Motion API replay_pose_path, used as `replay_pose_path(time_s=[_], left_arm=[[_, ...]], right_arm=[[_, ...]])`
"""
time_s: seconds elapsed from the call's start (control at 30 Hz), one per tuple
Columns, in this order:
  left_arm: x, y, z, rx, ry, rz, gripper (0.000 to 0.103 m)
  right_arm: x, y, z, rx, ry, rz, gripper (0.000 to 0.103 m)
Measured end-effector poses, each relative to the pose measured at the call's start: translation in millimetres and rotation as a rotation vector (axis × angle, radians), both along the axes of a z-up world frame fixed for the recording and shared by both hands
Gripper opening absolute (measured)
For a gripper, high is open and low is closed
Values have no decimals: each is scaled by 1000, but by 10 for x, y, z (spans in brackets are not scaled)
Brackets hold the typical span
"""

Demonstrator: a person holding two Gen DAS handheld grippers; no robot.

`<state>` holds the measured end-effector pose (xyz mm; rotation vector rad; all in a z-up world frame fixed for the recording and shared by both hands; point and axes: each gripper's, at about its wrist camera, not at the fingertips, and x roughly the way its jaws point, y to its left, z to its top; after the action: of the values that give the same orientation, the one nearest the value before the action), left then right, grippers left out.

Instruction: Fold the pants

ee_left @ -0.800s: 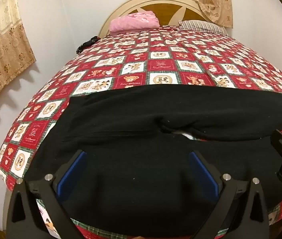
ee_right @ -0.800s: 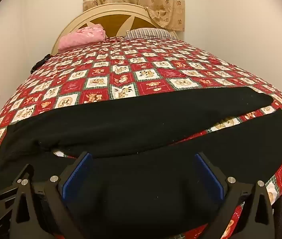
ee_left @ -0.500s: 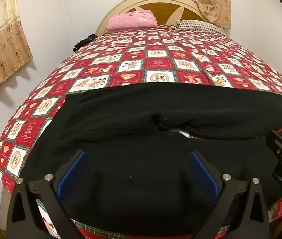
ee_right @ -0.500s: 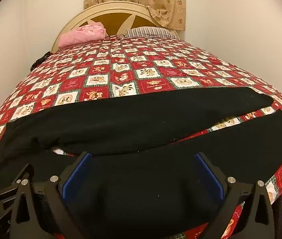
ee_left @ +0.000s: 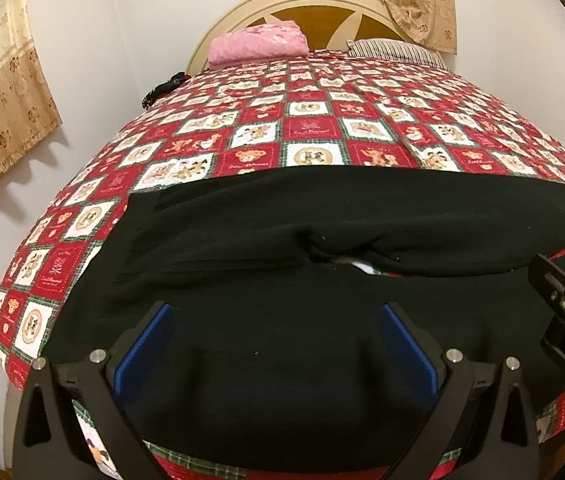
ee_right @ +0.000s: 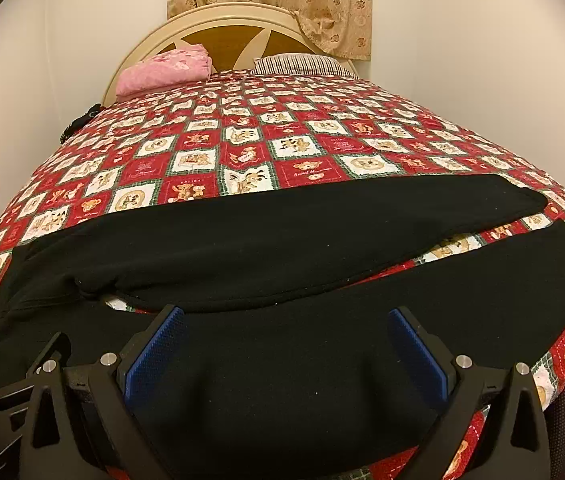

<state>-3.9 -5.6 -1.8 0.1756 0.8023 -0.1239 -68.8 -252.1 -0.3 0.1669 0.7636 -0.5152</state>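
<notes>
Pants [ee_right: 282, 240], black, lie flat with 2 legs apart; both grippers' jaws spread.

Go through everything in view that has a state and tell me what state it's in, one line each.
Pants: spread flat across the bed, legs apart, not yet folded.
Left tongs: open, over the waist end, gripping nothing.
Right tongs: open, over the near leg, gripping nothing.
Pink blanket: folded, by the headboard.
Quilt: spread over the bed.
Curtain: drawn.
</notes>
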Motion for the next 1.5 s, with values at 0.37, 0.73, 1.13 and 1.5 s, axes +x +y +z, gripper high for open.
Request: replay_pose_path(time_s=[0.37,0.73,1.13,1.5], left_arm=[[3,-11,-7,-2,4,-1,103],[2,-25,-5,-2,3,-3,103],[-3,-34,-2,-2,3,-3,103],[-4,-38,-1,-1,3,-3,103]], right_arm=[[8,32,-12,-1,4,-4,102],[19,41,-2,2,-1,-2,102],[16,53,6,4,0,-1,102],[17,57,10,6,-3,-9,102]])
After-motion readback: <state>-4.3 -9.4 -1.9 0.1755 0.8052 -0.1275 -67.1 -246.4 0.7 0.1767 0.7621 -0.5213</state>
